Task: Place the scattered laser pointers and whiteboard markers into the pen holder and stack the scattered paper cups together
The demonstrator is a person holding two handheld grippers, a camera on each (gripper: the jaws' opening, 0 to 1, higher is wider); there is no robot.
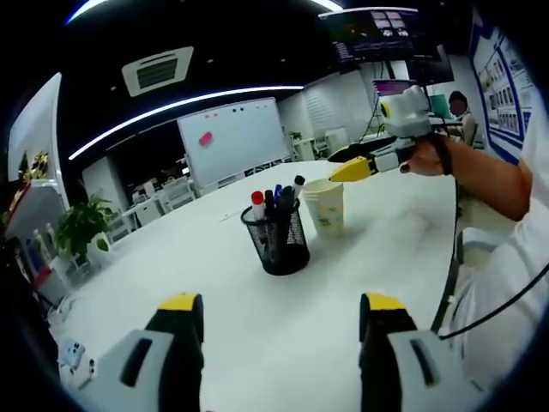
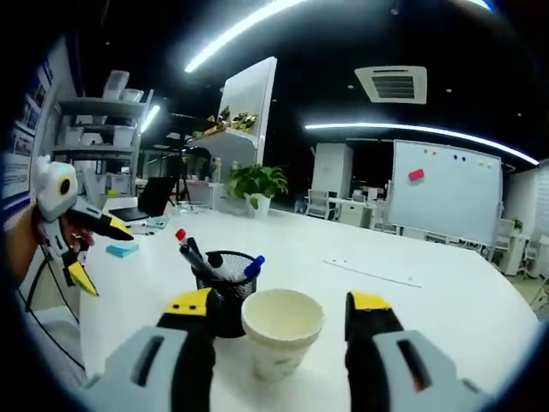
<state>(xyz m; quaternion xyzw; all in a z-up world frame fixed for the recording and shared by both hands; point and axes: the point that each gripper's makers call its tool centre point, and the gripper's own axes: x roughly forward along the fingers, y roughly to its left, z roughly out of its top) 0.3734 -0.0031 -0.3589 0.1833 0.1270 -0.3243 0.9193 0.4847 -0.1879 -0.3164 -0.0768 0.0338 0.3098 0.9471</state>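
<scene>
Paper cups (image 2: 281,342) are seen low center, stacked beside the pen holder (image 2: 225,290) on the desk (image 2: 446,300). Both grippers' fingers are spread, nothing held. The right gripper (image 2: 281,311) should be backed off straight so the stack isn't nudged.

nothing here can be read; the pale paper cup (image 1: 326,206) carries faint greenish marks on its side, too blurred to make out in the left gripper view, and the big white whiteboard on the far wall (image 2: 443,192) shows only coloured magnets and a pink note, no writing i can make out; the posters with blue borders on the wall (image 1: 496,73) and the dark hanging screen overhead (image 1: 377,30) have print and panels on them, all too small to read
</scene>
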